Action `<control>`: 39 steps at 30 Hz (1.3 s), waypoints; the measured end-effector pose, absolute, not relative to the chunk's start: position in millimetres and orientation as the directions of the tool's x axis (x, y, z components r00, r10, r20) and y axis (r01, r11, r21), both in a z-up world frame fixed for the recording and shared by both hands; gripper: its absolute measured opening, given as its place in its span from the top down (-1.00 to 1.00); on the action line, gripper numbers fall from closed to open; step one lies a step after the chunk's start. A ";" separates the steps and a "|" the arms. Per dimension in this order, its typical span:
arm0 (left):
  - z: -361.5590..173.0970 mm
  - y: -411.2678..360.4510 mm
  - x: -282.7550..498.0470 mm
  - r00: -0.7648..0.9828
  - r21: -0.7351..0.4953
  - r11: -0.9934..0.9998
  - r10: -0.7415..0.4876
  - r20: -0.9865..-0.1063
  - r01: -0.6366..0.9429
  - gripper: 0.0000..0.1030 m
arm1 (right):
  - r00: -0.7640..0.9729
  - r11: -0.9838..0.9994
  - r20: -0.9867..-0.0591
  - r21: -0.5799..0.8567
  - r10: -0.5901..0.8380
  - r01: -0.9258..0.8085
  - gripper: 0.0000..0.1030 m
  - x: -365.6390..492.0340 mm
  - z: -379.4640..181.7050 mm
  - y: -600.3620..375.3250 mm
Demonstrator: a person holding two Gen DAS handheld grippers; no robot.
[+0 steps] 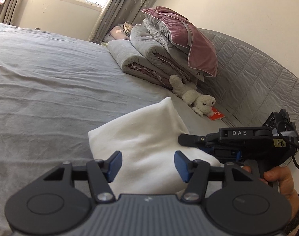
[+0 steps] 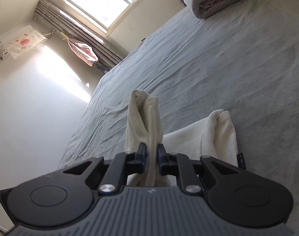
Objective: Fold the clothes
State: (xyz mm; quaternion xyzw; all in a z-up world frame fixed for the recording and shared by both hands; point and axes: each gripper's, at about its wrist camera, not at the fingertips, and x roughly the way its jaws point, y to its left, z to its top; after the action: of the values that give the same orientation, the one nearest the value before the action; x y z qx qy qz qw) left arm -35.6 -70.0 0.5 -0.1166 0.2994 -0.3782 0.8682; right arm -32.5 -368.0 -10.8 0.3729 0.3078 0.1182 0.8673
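A white fleece garment point(image 1: 149, 137) lies partly folded on the grey bed sheet point(image 1: 51, 90). My left gripper point(image 1: 148, 166) is open just above its near part, blue pads either side of the cloth without gripping it. My right gripper point(image 2: 151, 157) is shut on a bunched edge of the white garment point(image 2: 147, 122), which sticks up past the fingers; the rest of the garment point(image 2: 218, 137) lies on the sheet to the right. The right gripper also shows in the left wrist view point(image 1: 186, 139), at the garment's right side.
Rolled grey quilts point(image 1: 149, 55) and a mauve pillow point(image 1: 185, 39) are stacked at the grey headboard point(image 1: 257, 74). A white plush toy point(image 1: 194, 96) and a red booklet point(image 1: 215, 115) lie beside them. A window point(image 2: 110, 0) and curtains are beyond the bed.
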 end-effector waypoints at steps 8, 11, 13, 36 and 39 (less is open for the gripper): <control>-9.3 -101.8 -35.7 0.503 -0.327 0.656 -0.743 -0.442 0.681 0.15 | 0.800 0.567 -0.411 0.816 0.437 0.110 0.74 -50.5 -43.1 -412.1; -19.5 -113.7 -40.2 0.493 -0.258 0.652 -0.728 -0.476 0.713 0.18 | 0.796 0.552 -0.434 0.819 0.423 0.153 0.76 -55.6 -57.1 -420.5; -28.9 -119.7 -41.8 0.500 -0.212 0.659 -0.708 -0.499 0.722 0.18 | 0.791 0.552 -0.449 0.816 0.416 0.174 0.77 -58.6 -65.8 -422.9; -39.5 -141.3 -67.6 0.521 -0.069 0.619 -0.711 -0.472 0.782 0.19 | 0.891 0.944 -0.424 0.330 0.166 -0.019 0.53 -54.7 -2.3 -351.7; -45.4 -147.1 -76.5 0.531 -0.019 0.608 -0.707 -0.467 0.794 0.19 | 0.869 0.950 -0.478 0.312 0.126 0.033 0.54 -28.6 -18.6 -363.6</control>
State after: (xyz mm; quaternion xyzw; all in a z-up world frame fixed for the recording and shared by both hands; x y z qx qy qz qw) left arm -76.5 -147.1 -45.4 0.0985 0.2198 -0.4318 0.8692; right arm -28.6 -363.6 -18.6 0.1569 0.2547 0.0244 0.9539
